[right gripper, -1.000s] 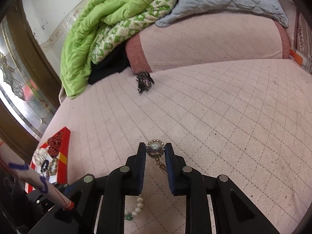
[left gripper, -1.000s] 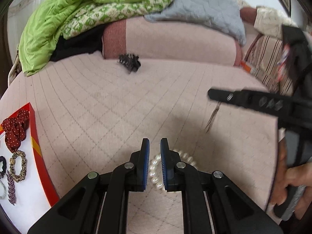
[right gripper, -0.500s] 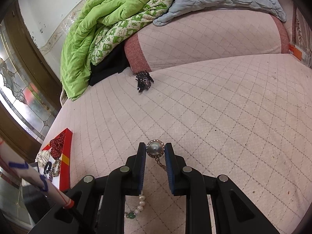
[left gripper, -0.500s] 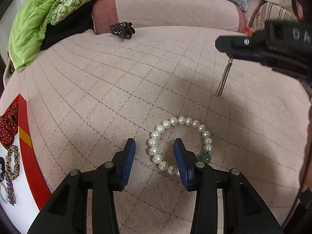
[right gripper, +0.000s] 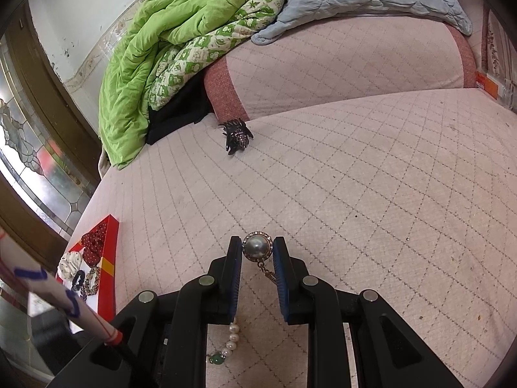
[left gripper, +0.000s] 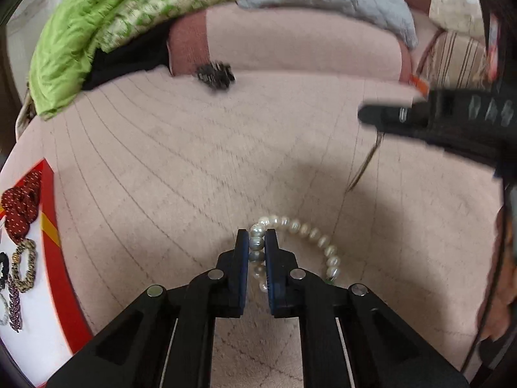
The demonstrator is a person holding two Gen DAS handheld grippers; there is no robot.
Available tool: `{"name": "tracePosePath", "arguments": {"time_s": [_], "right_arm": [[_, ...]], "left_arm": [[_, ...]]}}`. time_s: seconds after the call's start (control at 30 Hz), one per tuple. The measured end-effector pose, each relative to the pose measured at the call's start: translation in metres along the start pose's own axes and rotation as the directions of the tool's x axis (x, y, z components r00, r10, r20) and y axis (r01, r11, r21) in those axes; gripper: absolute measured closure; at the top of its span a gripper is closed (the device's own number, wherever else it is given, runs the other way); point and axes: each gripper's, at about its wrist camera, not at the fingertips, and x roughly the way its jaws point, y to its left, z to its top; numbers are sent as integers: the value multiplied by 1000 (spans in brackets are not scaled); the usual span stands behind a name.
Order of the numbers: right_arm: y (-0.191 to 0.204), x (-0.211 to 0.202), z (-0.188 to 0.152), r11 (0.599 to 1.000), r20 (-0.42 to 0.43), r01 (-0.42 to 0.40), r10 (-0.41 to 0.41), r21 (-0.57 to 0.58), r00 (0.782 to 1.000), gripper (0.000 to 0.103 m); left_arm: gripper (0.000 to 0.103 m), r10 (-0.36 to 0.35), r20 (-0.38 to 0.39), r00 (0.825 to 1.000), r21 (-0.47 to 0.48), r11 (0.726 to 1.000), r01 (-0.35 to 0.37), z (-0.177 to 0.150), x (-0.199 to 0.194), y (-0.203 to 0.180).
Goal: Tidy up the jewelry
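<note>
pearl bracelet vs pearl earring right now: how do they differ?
The pearl bracelet is a loop of many white beads plus one green; the pearl earring is one grey pearl in a studded rim with a dangling chain. The left tongs grip the bracelet, the right tongs the earring. Both are clamped.

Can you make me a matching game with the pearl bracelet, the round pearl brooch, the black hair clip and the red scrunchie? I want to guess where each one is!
Things:
1. pearl bracelet
2. pearl brooch
3. black hair clip
4. red scrunchie

Places:
A. in the red-edged tray
B. pinched in the left gripper
C. lying alone on the bed by the pink bolster
D. pinched in the right gripper

Pairs: 1-B, 2-D, 3-C, 4-A
</note>
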Motion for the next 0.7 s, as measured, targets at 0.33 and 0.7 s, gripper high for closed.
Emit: {"name": "tracePosePath", "arguments": {"time_s": [0.33,0.7], "right_arm": [[4,-6,0,1000,16,-11,11,-10,1000,82],[17,-7,-4,998,17,-35,36,-44,999,82]], "left_arm": [[94,25,148,989,-30,999,-21,12,-34,10],[94,51,167,985,-27,999,-47,14,-38,13]]}}
